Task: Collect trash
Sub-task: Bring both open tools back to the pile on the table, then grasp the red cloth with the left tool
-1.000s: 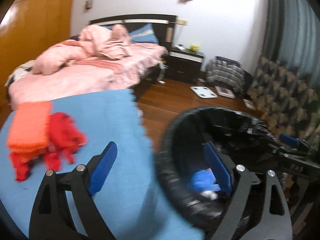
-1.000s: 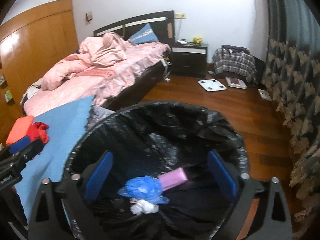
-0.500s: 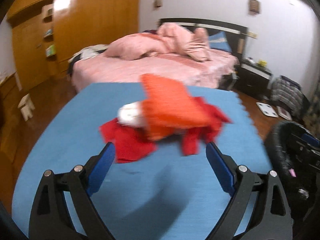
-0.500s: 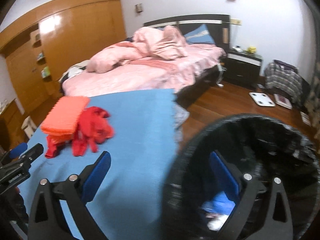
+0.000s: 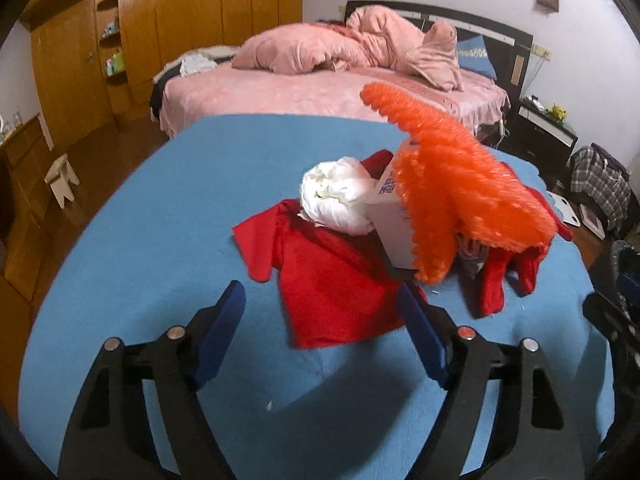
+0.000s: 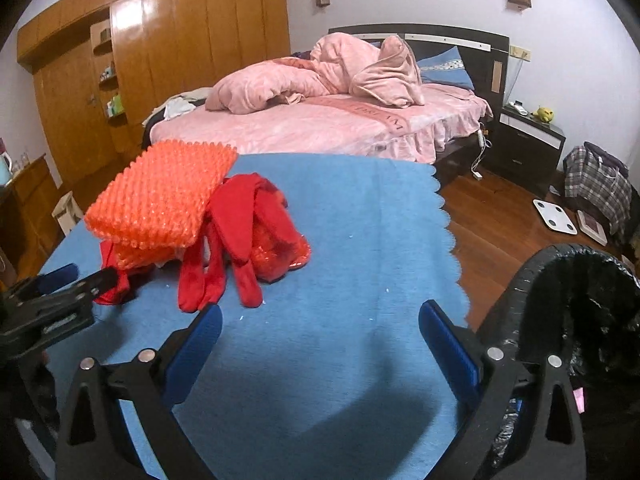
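White crumpled trash (image 5: 340, 196) on the red cloth (image 5: 332, 280), mid blue mat (image 5: 160, 220), just ahead of your left gripper (image 5: 320, 332), fingers apart, your right gripper (image 6: 320, 344) apart too, black bin (image 6: 580, 320) off the mat's right edge.

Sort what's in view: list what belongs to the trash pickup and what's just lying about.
For the job:
white crumpled wad
small carton
black-lined trash bin
left gripper, open
right gripper, open

Just lying about:
orange bumpy mat
red clothes
blue table cover
pink bed
floor scale
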Tool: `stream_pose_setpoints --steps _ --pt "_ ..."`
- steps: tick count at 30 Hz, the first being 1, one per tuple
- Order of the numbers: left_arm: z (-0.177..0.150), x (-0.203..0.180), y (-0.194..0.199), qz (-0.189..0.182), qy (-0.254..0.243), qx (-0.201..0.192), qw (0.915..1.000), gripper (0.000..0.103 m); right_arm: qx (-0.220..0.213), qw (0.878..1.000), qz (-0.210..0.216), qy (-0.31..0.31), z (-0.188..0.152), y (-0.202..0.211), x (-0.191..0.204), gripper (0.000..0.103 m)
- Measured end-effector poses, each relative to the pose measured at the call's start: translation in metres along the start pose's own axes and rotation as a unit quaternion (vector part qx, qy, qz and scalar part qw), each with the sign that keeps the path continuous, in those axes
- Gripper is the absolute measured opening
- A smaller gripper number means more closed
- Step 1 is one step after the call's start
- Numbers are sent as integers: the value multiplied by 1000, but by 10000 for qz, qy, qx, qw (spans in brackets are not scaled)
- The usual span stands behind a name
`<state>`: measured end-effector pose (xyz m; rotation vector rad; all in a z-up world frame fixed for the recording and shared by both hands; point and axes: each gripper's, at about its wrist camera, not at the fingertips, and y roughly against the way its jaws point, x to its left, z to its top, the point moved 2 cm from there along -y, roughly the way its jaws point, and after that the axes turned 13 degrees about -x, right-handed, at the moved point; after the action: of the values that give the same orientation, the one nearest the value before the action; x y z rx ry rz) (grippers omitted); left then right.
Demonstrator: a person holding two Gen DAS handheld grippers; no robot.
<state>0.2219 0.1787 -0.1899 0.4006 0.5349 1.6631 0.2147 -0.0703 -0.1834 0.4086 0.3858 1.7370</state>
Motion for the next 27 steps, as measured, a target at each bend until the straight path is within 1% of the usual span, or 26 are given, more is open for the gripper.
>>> stream_pose_setpoints --steps 1,2,4,5,6,7,8,10,16,19,21,22,23,24,25,26,27 --pt "-2 0 -4 -19 16 68 10000 65 6 10000 -5 18 0 0 0 97" --pt "-2 0 -9 -74 45 170 9998 61 11 10000 -6 23 0 -1 0 97" --pt "-7 -1 -15 -145 49 326 9994 44 26 10000 -14 18 -1 -1 -1 97" --pt "-8 0 -16 -118 32 352 9993 41 37 10000 -18 11 -2 -1 -1 97" --pt "-9 1 -15 -84 34 331 9994 30 46 10000 -17 6 -3 -1 -1 97" --pt "-8 3 -14 -100 62 304 9995 13 54 10000 -14 5 -3 -1 0 97" --pt "-11 3 -11 -91 85 291 9995 8 58 10000 -6 7 -3 -1 -1 97" --pt "-11 6 -7 -71 165 233 9996 5 53 10000 33 30 -3 0 2 96" --pt "-11 22 22 91 211 -58 9997 5 -7 9998 175 115 1 6 12 96" --pt "-14 37 37 225 205 -92 9995 5 -19 9996 254 138 2 7 20 96" --pt "-18 44 42 254 199 -65 9995 5 -15 9994 300 155 0 7 25 96" --pt "-19 46 44 236 195 -48 9995 7 -4 9993 322 169 0 7 28 96" --pt "-21 48 44 197 209 -9 9996 10 18 9992 345 185 -1 6 31 96" --pt "-21 49 44 187 238 7 9995 16 38 9991 367 199 -2 5 33 96" --pt "-22 51 44 165 291 4 9994 31 49 9990 385 215 -2 5 36 96" --pt "-21 52 44 132 334 -13 9994 40 48 9989 397 227 -2 5 37 96" --pt "-21 53 44 132 363 -49 9992 52 36 9988 415 248 -2 6 39 96"
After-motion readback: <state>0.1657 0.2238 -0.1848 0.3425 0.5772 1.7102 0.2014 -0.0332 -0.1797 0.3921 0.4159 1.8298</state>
